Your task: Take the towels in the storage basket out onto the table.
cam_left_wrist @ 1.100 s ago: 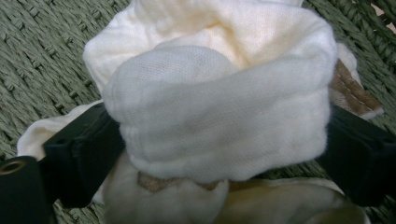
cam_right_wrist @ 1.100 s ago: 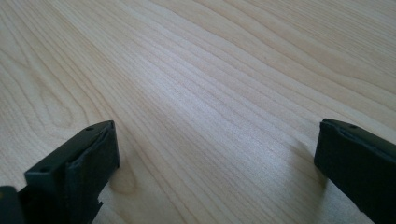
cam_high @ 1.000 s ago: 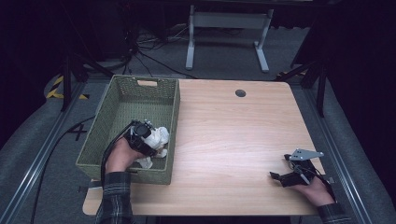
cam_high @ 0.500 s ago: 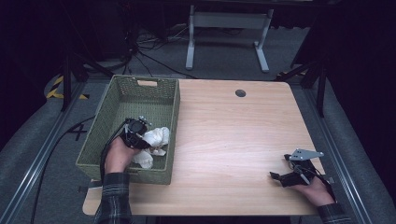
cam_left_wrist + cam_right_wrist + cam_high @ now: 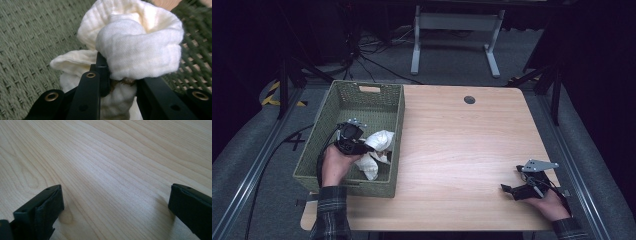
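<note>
The left claw (image 5: 362,145) has just been closing and now grips a crumpled white muslin cloth (image 5: 135,47) inside the green woven basket (image 5: 367,90), seemingly lifted slightly. The right claw (image 5: 512,190) rests spread on the pale wooden worktop (image 5: 462,145), well apart.

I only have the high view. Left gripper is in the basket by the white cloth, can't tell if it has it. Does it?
Observer: Yes. In the left gripper view the left gripper has its jaws, which have just been closing, clamped on a bunched fold of the white cloth.
Operator: Cloth clear of the basket?
Observer: Not yet; the woven basket wall is close behind it.
Operator: Right gripper holding anything?
Observer: No. The right gripper has jaws wide apart over bare table.
</note>
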Tool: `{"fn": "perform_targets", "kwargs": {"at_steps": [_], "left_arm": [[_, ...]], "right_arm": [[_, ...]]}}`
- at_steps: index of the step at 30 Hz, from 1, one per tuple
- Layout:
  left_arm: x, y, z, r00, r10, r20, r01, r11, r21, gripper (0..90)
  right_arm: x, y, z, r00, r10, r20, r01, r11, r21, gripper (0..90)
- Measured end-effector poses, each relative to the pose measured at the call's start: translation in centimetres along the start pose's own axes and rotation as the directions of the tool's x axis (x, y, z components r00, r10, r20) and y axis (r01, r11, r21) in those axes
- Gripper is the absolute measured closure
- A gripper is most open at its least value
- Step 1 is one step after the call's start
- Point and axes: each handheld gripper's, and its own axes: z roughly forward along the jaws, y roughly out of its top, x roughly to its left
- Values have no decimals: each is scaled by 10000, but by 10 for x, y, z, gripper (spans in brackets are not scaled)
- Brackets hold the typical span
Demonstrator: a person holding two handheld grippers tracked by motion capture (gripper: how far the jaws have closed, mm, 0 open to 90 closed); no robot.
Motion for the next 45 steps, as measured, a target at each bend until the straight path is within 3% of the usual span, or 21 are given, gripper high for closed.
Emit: {"fn": "perform_targets", "kwargs": {"at_steps": [9, 16, 26, 37, 45], "left_arm": [[2, -1, -12, 10000, 15, 65, -9, 9953, -972, 782], [3, -3, -24, 9992, -196, 345, 259, 9811, -1920, 786], [6, -4, -37, 9997, -61, 256, 124, 9674, -2530, 788], [1, -3, -65, 9989, -105, 448, 262, 9299, -3668, 791], [-12, 8, -73, 9951, 161, 973, 243, 9157, -4011, 794]], "right_arm": [[0, 0, 0, 10000, -1, -1, 1, 10000, -1, 4], [0, 0, 0, 10000, -1, 2, 1, 10000, -2, 4], [0, 0, 0, 10000, -6, 1, 6, 10000, 0, 4], [0, 0, 0, 10000, -4, 2, 4, 10000, 1, 4], [0, 0, 0, 10000, -4, 2, 4, 10000, 1, 4]]}}
